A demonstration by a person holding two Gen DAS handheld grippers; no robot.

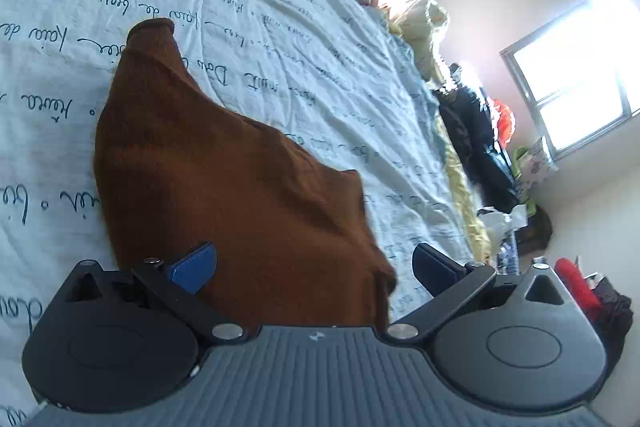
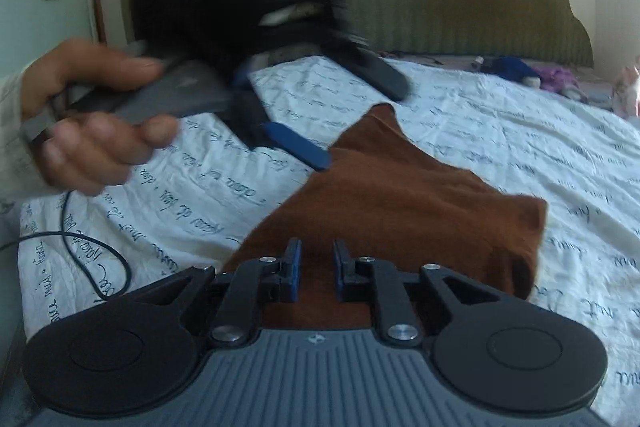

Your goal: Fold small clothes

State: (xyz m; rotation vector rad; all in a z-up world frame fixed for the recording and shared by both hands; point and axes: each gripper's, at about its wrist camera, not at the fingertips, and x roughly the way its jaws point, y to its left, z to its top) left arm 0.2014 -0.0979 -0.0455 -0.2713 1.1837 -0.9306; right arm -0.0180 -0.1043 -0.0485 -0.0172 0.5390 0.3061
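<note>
On bedsheet (image 1: 280,39): brown garment (image 1: 224,179), rumpled, lifted at near edge, fold barely started. Right gripper (image 2: 316,273) nearly closed, apparently pinching that edge. Left gripper (image 1: 316,267) spread wide over cloth, gripping nothing. Flattening and folds all left, likely. Headboard (image 2: 460,7) behind.

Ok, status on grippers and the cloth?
Left gripper open, over brown cloth. Right gripper shut on cloth edge. Cloth partly lifted off bed. Nothing in the way.

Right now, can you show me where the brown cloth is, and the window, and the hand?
brown cloth (image 1: 224,187), left wrist view, middle of the fabric.
window (image 1: 576,75), left wrist view, bright glass pane.
hand (image 2: 92,131), right wrist view, knuckles gripping the other gripper's handle.
</note>
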